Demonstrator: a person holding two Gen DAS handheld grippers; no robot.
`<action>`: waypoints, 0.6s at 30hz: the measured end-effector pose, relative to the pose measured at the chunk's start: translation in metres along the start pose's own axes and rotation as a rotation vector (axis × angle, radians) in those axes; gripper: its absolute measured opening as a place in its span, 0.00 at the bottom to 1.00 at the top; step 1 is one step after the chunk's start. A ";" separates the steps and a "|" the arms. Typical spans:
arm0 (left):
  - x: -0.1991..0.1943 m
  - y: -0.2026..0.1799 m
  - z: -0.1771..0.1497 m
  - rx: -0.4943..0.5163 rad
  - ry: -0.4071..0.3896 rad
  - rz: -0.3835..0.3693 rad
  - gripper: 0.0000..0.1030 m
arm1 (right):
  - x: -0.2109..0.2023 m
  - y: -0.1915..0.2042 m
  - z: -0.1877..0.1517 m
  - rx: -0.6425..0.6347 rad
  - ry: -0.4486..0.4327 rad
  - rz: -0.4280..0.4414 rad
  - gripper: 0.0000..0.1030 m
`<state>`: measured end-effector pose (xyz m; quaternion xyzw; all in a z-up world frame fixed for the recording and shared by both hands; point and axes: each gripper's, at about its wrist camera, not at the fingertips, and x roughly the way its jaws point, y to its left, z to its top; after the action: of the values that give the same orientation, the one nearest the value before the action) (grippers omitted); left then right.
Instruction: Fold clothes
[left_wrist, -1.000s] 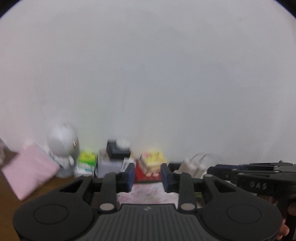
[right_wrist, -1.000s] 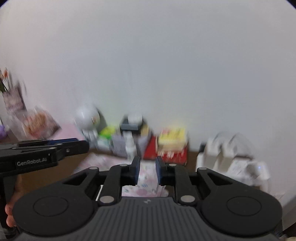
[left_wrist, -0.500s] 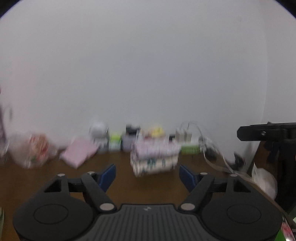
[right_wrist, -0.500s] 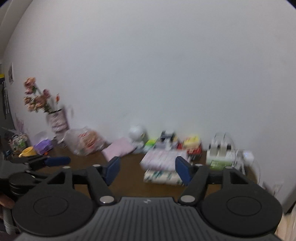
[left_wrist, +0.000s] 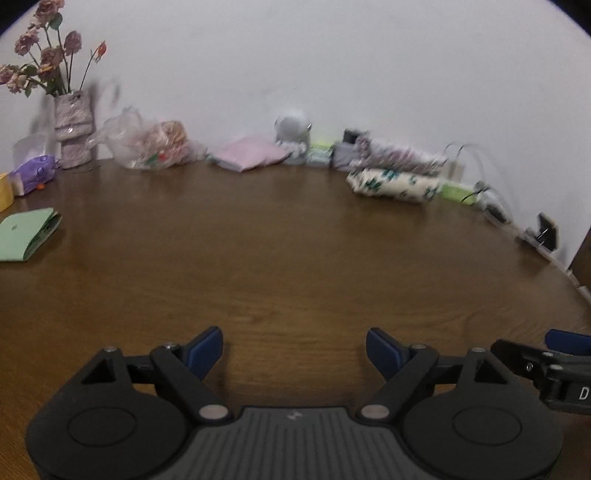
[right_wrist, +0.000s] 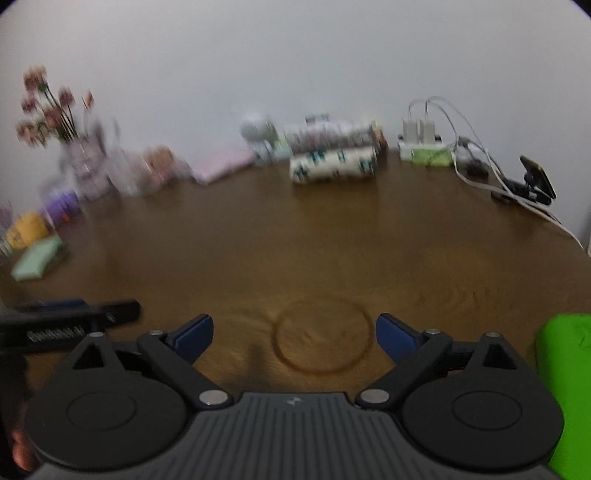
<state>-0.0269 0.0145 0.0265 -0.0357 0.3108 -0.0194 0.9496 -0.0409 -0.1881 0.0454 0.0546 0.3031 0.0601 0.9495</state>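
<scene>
Both grippers hang above the brown wooden table (left_wrist: 295, 236), each with its blue-padded jaws spread wide and nothing between them. In the left wrist view the left gripper (left_wrist: 294, 349) fills the bottom of the frame, and the tip of the right gripper (left_wrist: 554, 360) pokes in at the lower right edge. In the right wrist view the right gripper (right_wrist: 294, 334) sits low in the frame over a faint ring mark (right_wrist: 322, 335) on the wood, with the left gripper (right_wrist: 70, 319) showing as a dark blurred bar at the lower left.

The folded clothes (left_wrist: 397, 173) are stacked at the far edge of the table against the white wall (left_wrist: 332, 55), in the upper right of centre in the left wrist view: a cream piece with green print at the bottom and a pinkish patterned piece on top. In the right wrist view the same stack (right_wrist: 332, 155) sits upper centre.

Just left of the stack are a small white round gadget (left_wrist: 291, 129) and a pink folded cloth (left_wrist: 251, 157). Further left lie a crumpled plastic bag (left_wrist: 151, 146) and a vase of dried roses (left_wrist: 72, 122). A green pouch (left_wrist: 27, 234) lies at the left edge. Chargers and white cables (right_wrist: 443, 144) sit in the upper right of the right wrist view, and something bright green (right_wrist: 565, 387) at its lower right edge, too blurred to identify.
</scene>
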 end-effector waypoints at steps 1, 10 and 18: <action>0.004 0.001 -0.002 -0.003 0.010 0.002 0.82 | 0.005 0.001 -0.003 -0.006 0.011 -0.015 0.94; 0.018 -0.019 -0.003 0.105 0.077 0.035 0.96 | 0.024 0.005 -0.010 -0.018 0.061 -0.083 0.99; 0.030 -0.022 0.002 0.108 0.070 0.021 1.00 | 0.031 0.009 -0.005 -0.054 0.085 -0.127 0.99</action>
<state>-0.0018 -0.0088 0.0116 0.0193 0.3427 -0.0276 0.9389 -0.0197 -0.1745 0.0248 0.0068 0.3442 0.0101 0.9388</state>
